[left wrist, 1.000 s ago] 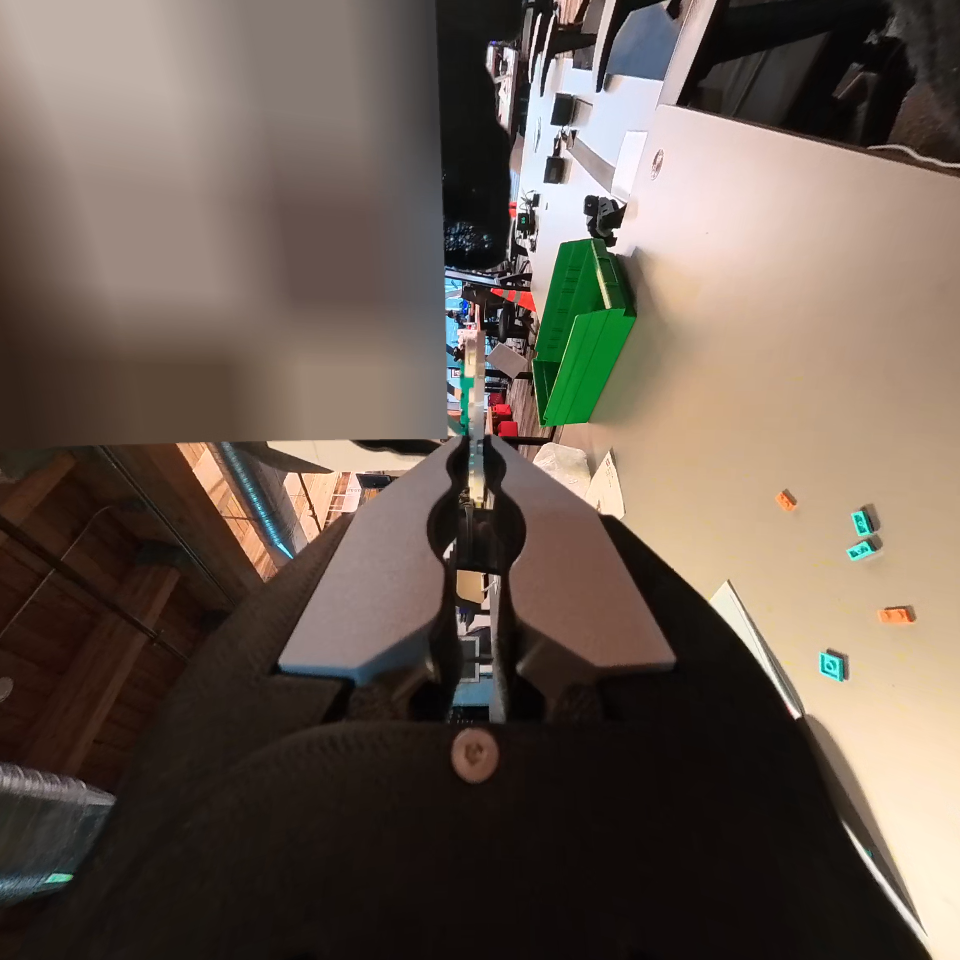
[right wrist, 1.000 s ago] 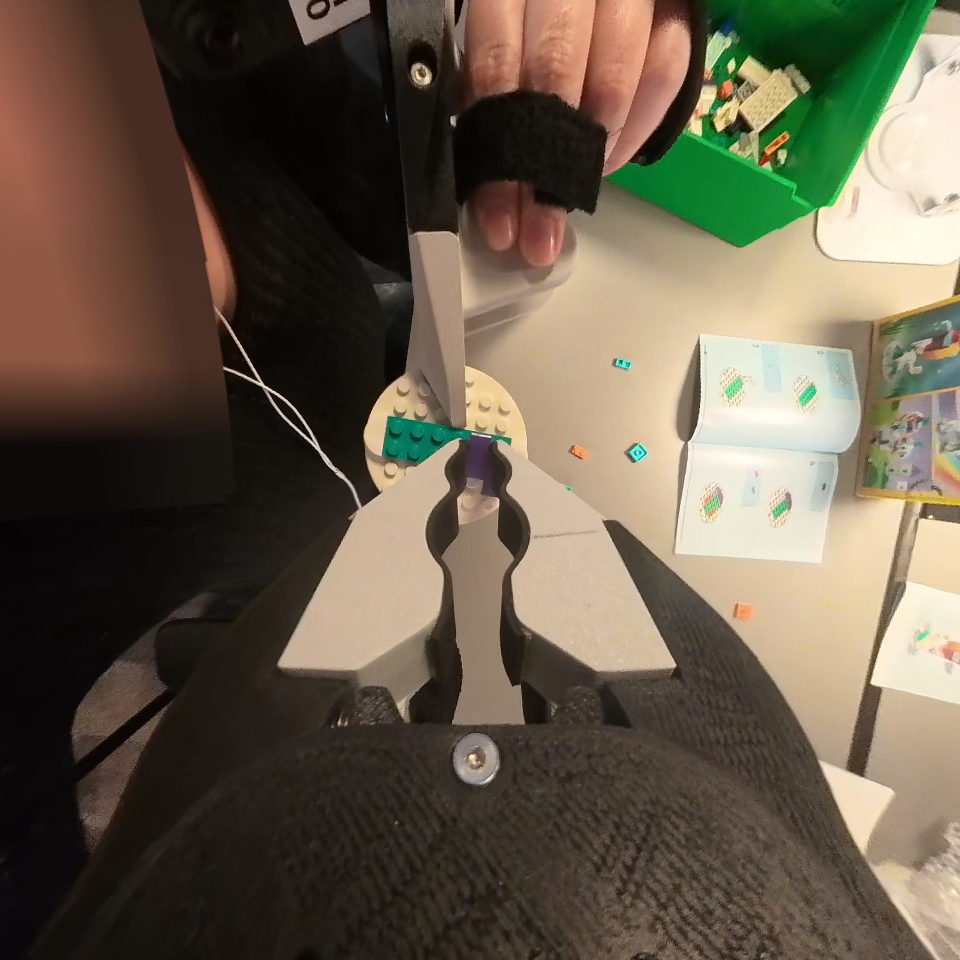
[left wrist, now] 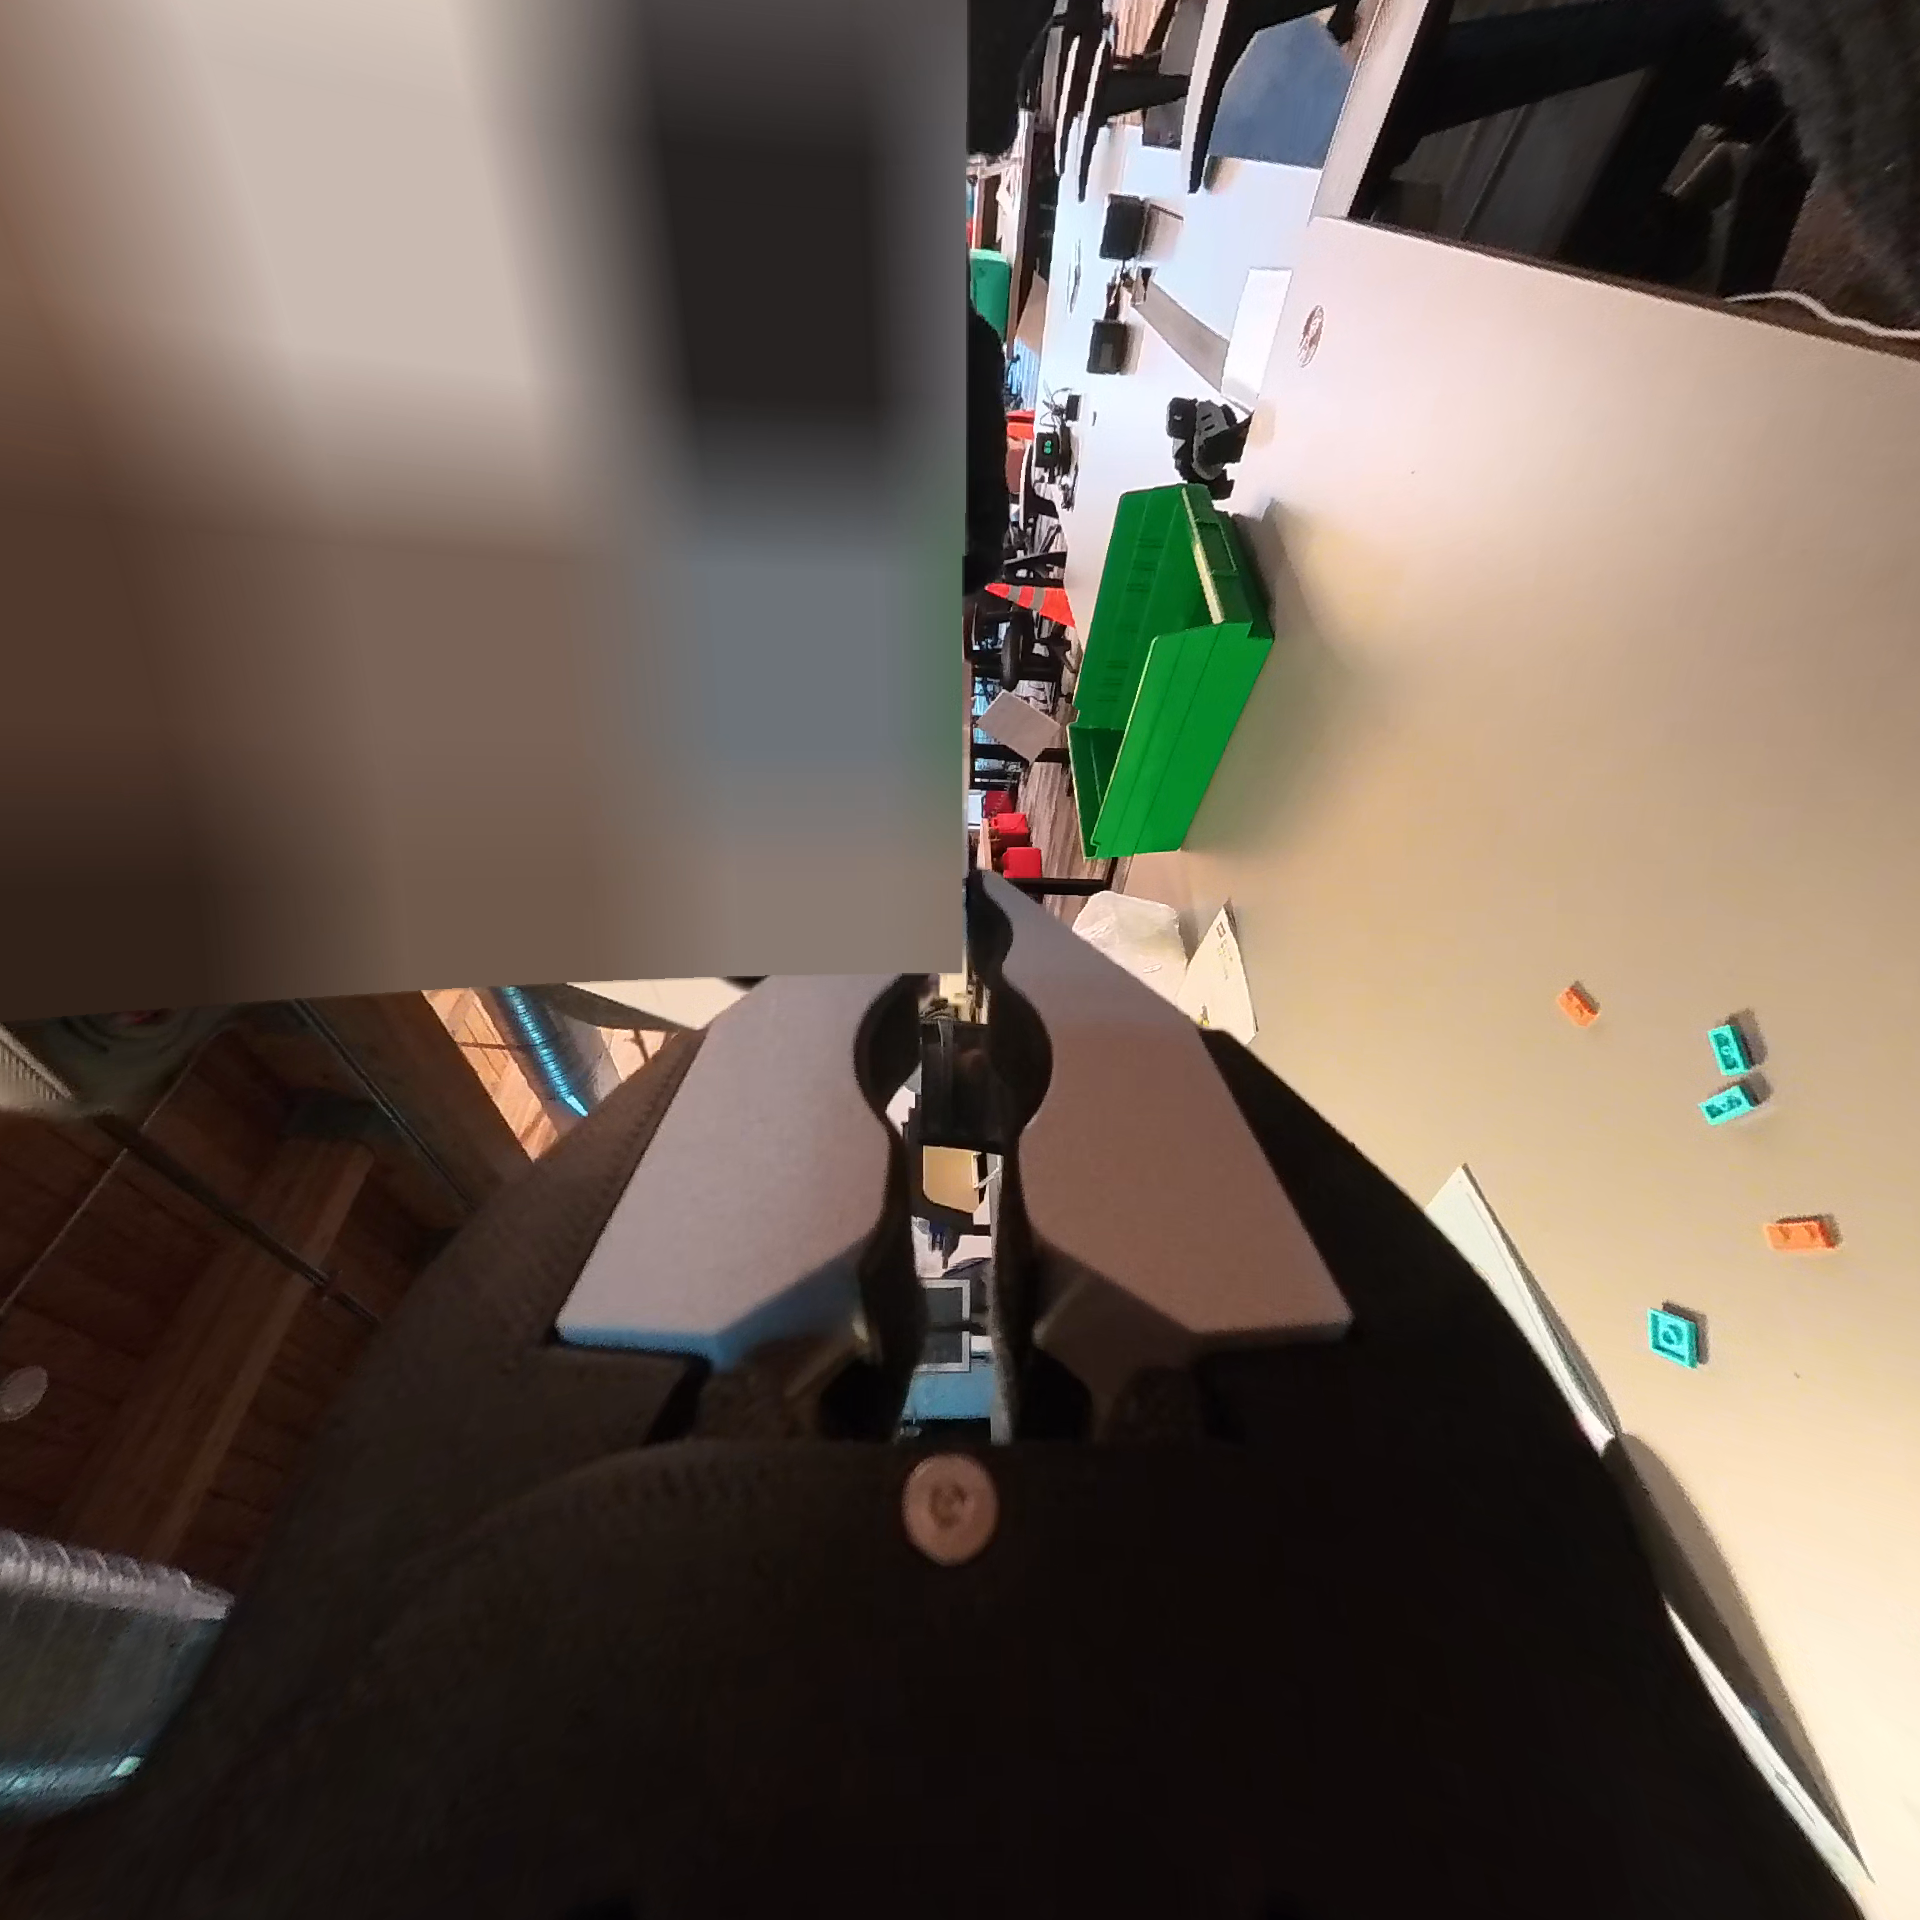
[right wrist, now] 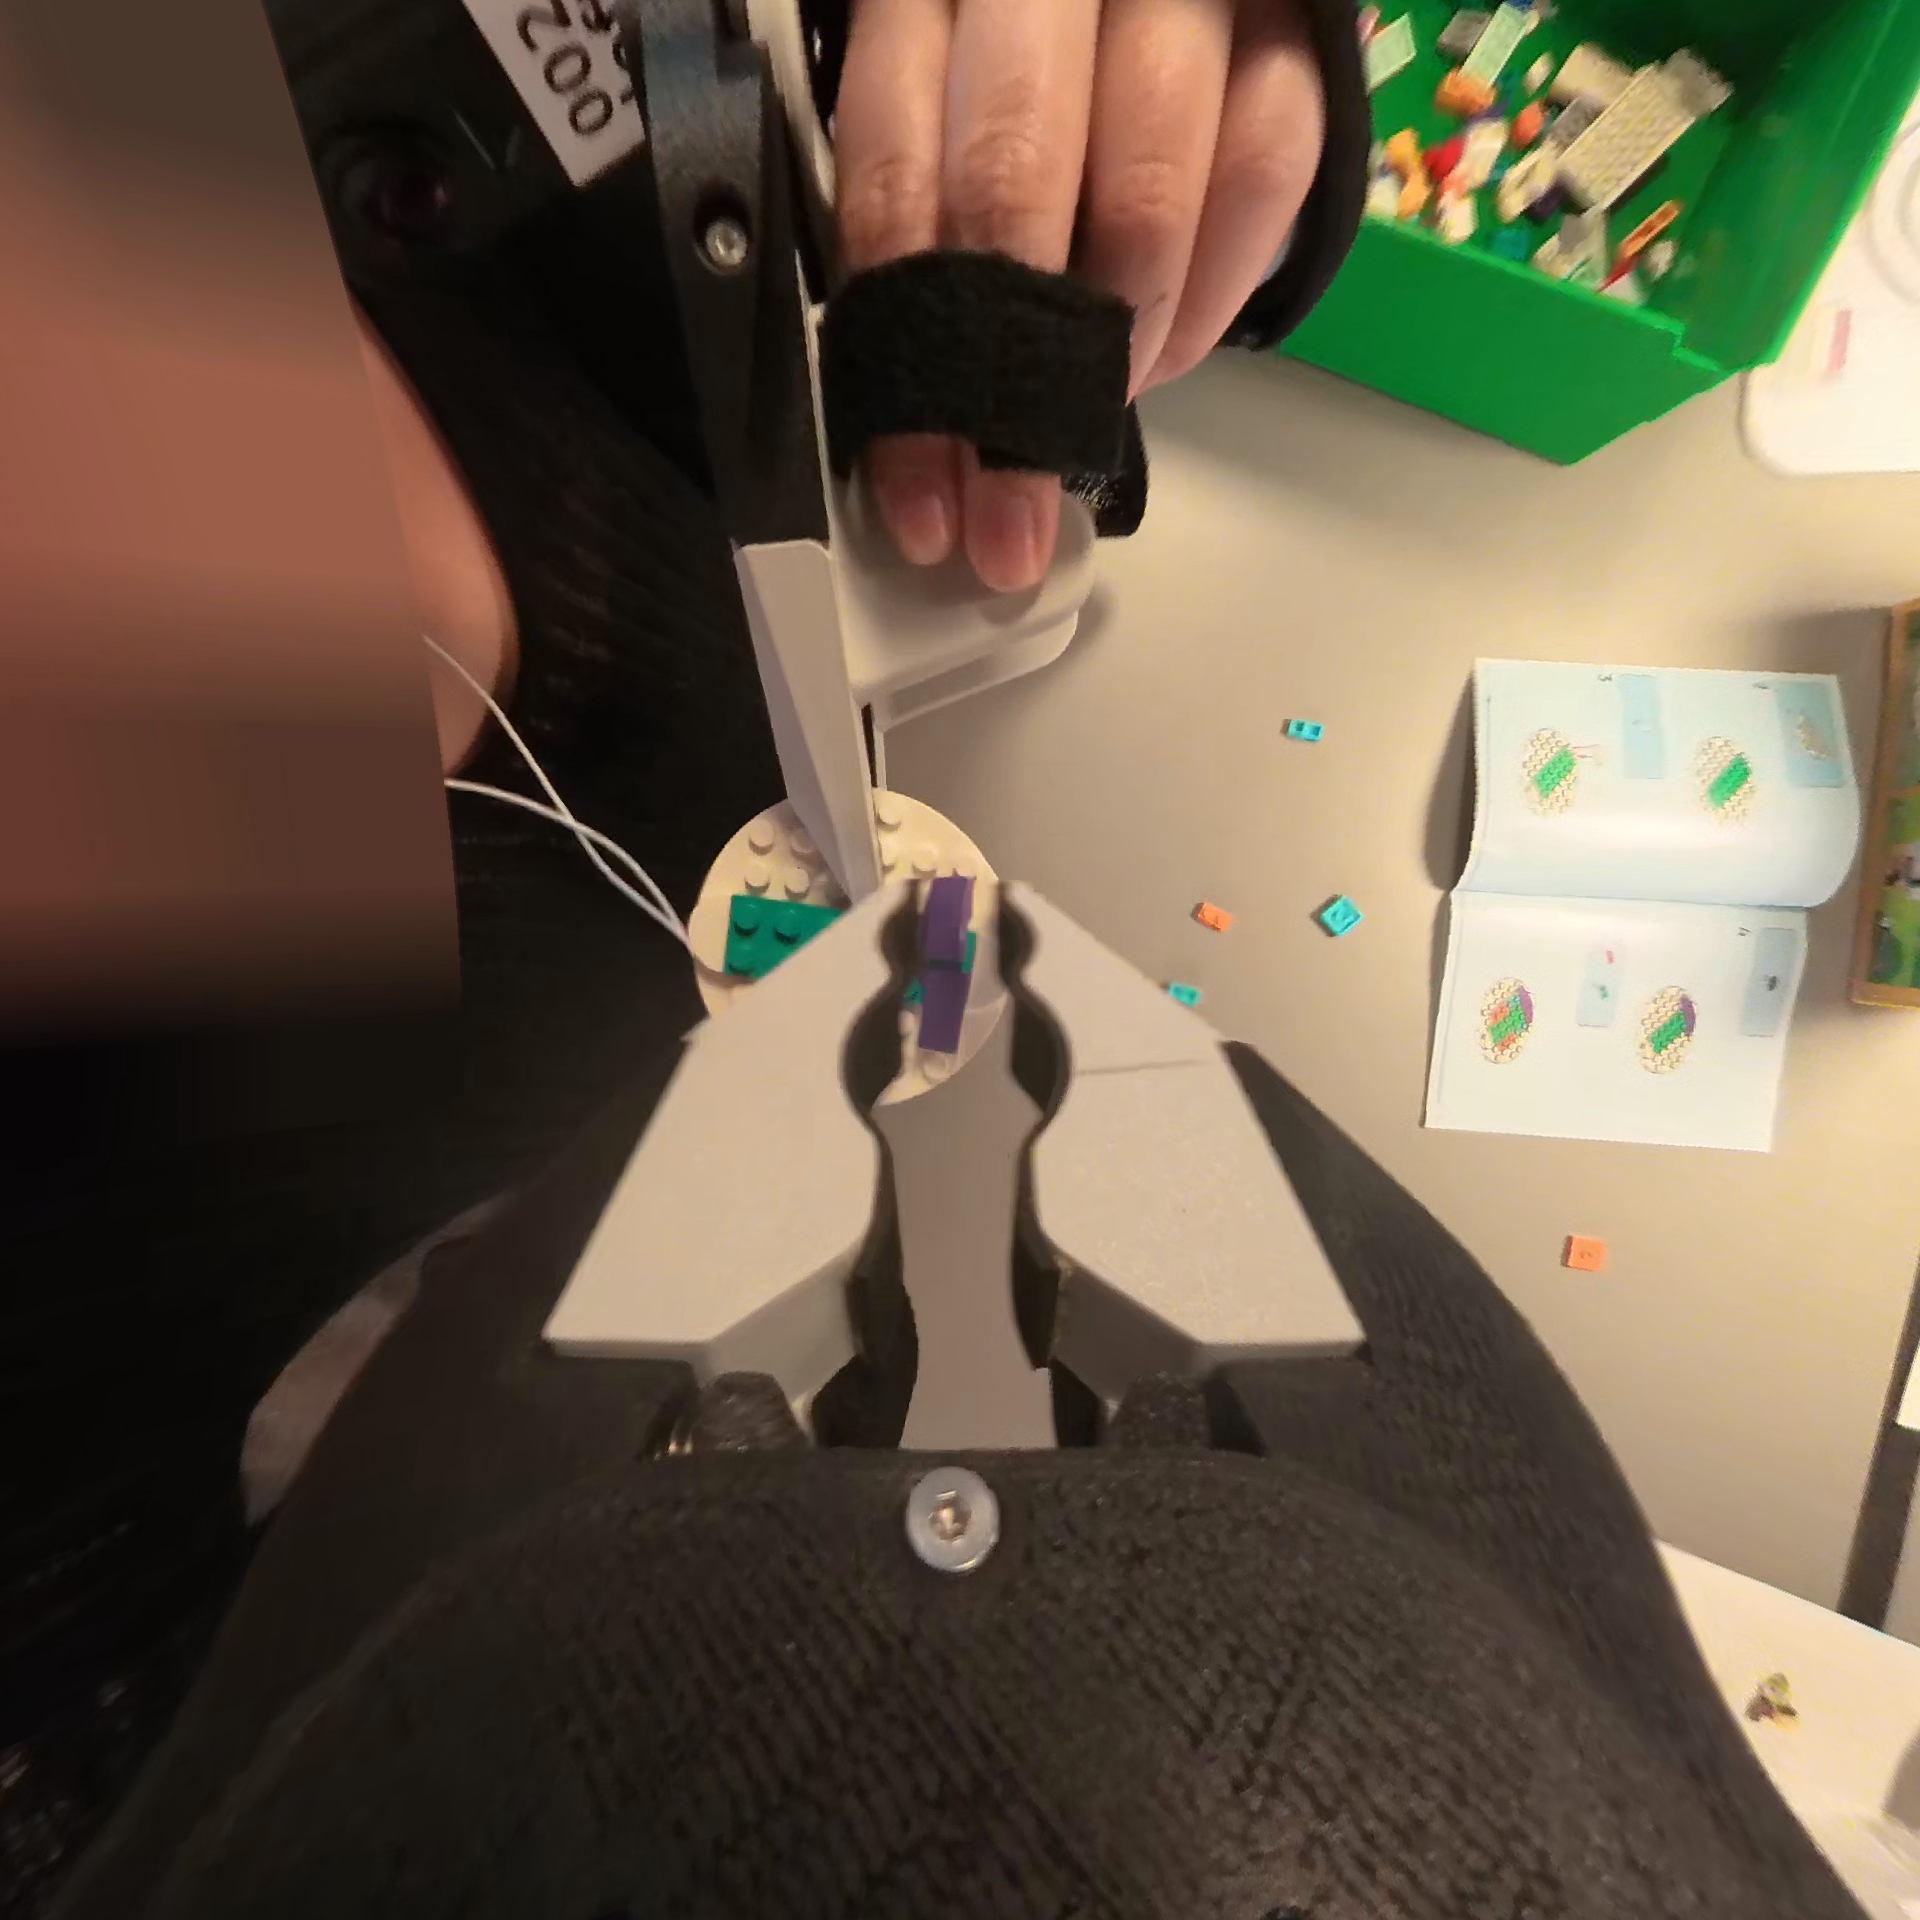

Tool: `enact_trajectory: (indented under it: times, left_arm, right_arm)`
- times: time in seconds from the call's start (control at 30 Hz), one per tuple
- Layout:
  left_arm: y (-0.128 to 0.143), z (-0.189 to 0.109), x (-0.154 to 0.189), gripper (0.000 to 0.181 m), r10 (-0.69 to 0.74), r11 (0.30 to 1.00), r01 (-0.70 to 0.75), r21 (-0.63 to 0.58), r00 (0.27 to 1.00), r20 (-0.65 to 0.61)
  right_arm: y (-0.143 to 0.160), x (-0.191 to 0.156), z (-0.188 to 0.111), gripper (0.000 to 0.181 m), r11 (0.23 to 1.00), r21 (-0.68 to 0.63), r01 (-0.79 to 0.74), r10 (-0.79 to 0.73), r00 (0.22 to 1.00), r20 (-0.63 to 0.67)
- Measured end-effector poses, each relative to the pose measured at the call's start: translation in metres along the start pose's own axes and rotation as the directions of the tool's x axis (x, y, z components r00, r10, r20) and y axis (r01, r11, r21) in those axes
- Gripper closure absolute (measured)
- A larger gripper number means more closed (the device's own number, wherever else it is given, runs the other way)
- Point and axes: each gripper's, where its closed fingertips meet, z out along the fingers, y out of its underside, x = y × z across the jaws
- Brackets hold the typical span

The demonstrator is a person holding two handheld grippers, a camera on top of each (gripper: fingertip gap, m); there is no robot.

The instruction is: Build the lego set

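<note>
A round tan plate [right wrist: 769,842] with a green plate [right wrist: 774,930] on it is held in the air, facing the right wrist camera. My left gripper [right wrist: 857,883] comes down from above, seen edge-on, and is shut on the plate's rim. In the left wrist view the left gripper [left wrist: 961,935] has its tips partly under a blurred patch, and the plate does not show. A purple brick [right wrist: 945,966] sits on the plate. My right gripper [right wrist: 948,894] is open, with a finger on each side of the purple brick and a gap to each.
A green bin [right wrist: 1558,343] of mixed bricks stands at the back right and also shows in the left wrist view [left wrist: 1164,707]. An open instruction booklet [right wrist: 1631,904] lies on the grey table [right wrist: 1247,623]. Small teal [right wrist: 1338,915] and orange [right wrist: 1211,915] pieces lie loose beside it. The tips of both grippers are at nearly the same place.
My right gripper has opened off the purple brick, which stays on the plate. The plate and left gripper now look nearer in the right view. The plate's edge no longer shows in the left view.
</note>
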Motion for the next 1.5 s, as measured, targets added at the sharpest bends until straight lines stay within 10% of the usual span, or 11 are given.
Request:
enact_trajectory:
  times: [0.27, 0.47, 0.7, 1.27, 1.5]
  left_arm:
    - [0.008, -0.003, -0.005, 0.177, -0.017, 1.000, 0.018, -0.021, 1.000, 0.024]
    - [0.020, 0.000, -0.007, 0.177, -0.047, 0.998, 0.048, -0.041, 0.998, 0.036]
    - [0.019, 0.002, -0.006, 0.177, -0.068, 0.997, 0.069, -0.018, 0.997, 0.030]
    - [0.011, -0.001, -0.006, 0.177, -0.074, 0.997, 0.073, 0.024, 0.997, 0.019]
    - [0.009, -0.001, -0.007, 0.177, -0.051, 0.999, 0.051, 0.017, 0.998, 0.029]
  right_arm:
    - [0.002, -0.003, -0.040, 0.119, 0.929, 0.168, 0.331, -0.283, 0.923, -0.260]
    - [0.018, 0.009, -0.031, 0.096, 0.679, -0.236, 0.695, -0.639, 0.402, -0.656]
    - [0.021, 0.027, 0.000, 0.115, 0.494, -0.592, 0.637, -0.788, 0.042, -0.614]
    - [0.004, 0.020, 0.002, 0.167, 0.451, -0.592, 0.668, -0.765, -0.053, -0.642]
    - [0.004, 0.018, -0.001, 0.171, 0.532, -0.553, 0.641, -0.738, 0.030, -0.675]
